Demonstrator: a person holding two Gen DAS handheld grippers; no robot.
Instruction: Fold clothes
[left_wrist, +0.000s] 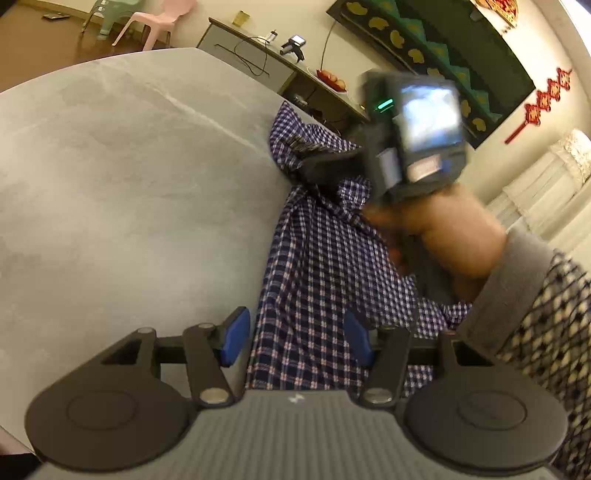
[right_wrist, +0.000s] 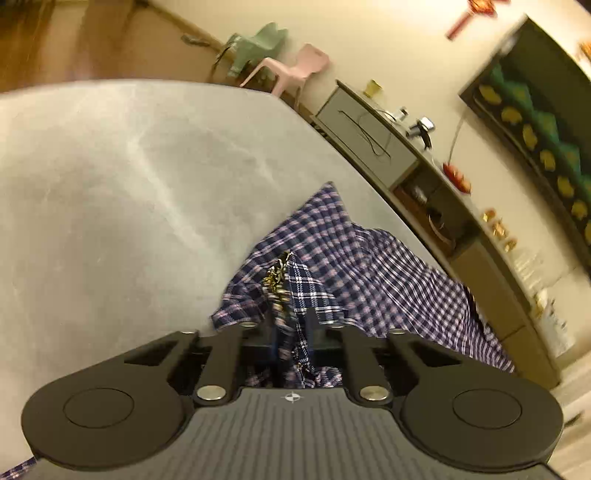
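A checked shirt (left_wrist: 317, 266) in dark blue, white and a little red lies crumpled on the right part of a grey tabletop (left_wrist: 122, 177), close to its right edge. The rest of the tabletop is bare.

The left tool (left_wrist: 297, 339) is spread wide. Its two blue pads (left_wrist: 236, 336) stand apart, one on each side of the near edge of the shirt, and they grip nothing. The left pad is over bare tabletop, and the right pad is over the cloth.

The right tool (right_wrist: 291, 332) is pressed together on a fold of the shirt (right_wrist: 369, 266). In the right wrist view the cloth is bunched between its fingers and rises up from the pinch in a narrow ridge. The rest of the shirt spreads away from the tool toward the right edge of the tabletop (right_wrist: 110, 192).

In the left wrist view the right tool (left_wrist: 314, 162) is blurred, and a hand (left_wrist: 450, 236) holds it from below. A grey cuff and a patterned sleeve (left_wrist: 546, 325) cover the wrist.

Behind the tabletop a long sideboard (right_wrist: 369, 147) stands at the wall, with a red dish (right_wrist: 456, 175) on it. Farther back a pink chair (right_wrist: 295, 70) and a green chair (right_wrist: 258, 42) stand on the wooden floor.
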